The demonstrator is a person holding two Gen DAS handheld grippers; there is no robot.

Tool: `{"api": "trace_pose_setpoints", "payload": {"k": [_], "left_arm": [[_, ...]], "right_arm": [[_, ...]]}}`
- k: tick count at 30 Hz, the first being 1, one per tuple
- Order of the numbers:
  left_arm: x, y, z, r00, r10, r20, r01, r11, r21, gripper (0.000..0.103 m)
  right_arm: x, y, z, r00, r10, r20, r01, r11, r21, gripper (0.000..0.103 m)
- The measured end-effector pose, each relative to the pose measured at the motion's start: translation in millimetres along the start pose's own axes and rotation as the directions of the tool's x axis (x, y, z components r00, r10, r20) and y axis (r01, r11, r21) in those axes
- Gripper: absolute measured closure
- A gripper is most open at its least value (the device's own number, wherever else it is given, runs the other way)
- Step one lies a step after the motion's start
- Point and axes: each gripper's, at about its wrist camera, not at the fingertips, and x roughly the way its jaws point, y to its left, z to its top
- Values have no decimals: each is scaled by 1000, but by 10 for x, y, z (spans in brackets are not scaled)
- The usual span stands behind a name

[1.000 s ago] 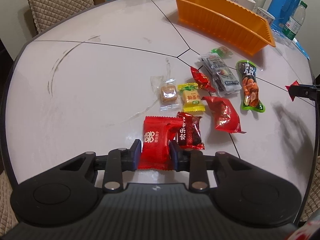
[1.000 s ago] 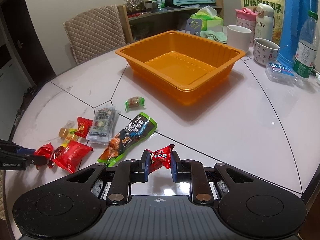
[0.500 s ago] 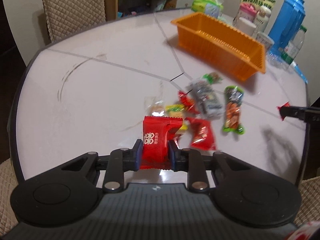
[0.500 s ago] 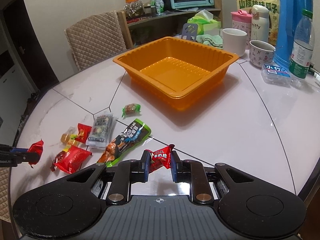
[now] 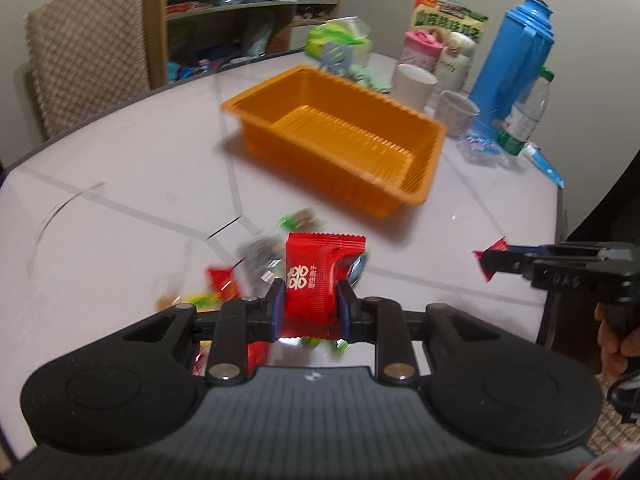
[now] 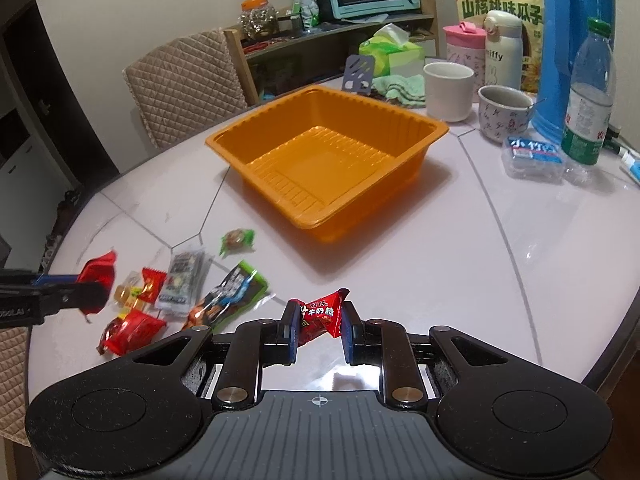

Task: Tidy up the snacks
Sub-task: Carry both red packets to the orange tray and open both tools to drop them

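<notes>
My left gripper (image 5: 310, 304) is shut on a red square snack packet (image 5: 320, 272) and holds it off the table, above the pile of loose snacks (image 5: 248, 264). My right gripper (image 6: 320, 326) is shut on a small red candy (image 6: 322, 314), also lifted. The orange tray (image 6: 400, 114) stands empty ahead of both grippers. In the right wrist view the left gripper (image 6: 90, 286) shows at the left edge with its red packet (image 6: 98, 272). In the left wrist view the right gripper (image 5: 490, 262) shows at the right with the candy (image 5: 490, 252). Several snacks (image 6: 180, 288) lie on the table.
Behind and right of the tray stand a white mug (image 6: 448, 90), a patterned cup (image 6: 504, 110), a blue thermos (image 6: 576, 40), a water bottle (image 6: 590, 92) and a small plastic box (image 6: 534, 156). A padded chair (image 6: 184, 84) stands beyond the table's far edge. A hand (image 5: 612, 336) grips the right tool.
My left gripper has lifted the red packet off the table and swung toward the orange tray. The right gripper has risen a little with its candy, nearer the tray.
</notes>
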Motion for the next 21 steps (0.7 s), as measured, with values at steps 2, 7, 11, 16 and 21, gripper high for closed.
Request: {"api": "trace_pose_setpoints", "payload": {"k": [2, 7, 11, 16, 21], "left_arm": [[89, -112, 127, 1000, -13, 9, 13, 1000, 3, 79], [348, -365, 466, 1000, -15, 22, 14, 1000, 18, 79], [566, -490, 728, 999, -3, 34, 3, 1000, 16, 79], [882, -559, 1036, 999, 19, 31, -19, 1000, 9, 79], [1187, -576, 1282, 999, 39, 15, -39, 999, 7, 79]], "right_arm": [[11, -75, 87, 1000, 5, 7, -5, 1000, -1, 81], [100, -262, 368, 999, 20, 39, -20, 1000, -8, 81], [216, -382, 629, 997, 31, 72, -29, 999, -28, 81], [453, -492, 929, 995, 41, 93, -37, 998, -45, 81], [691, -554, 1153, 993, 48, 104, -42, 997, -63, 81]]}}
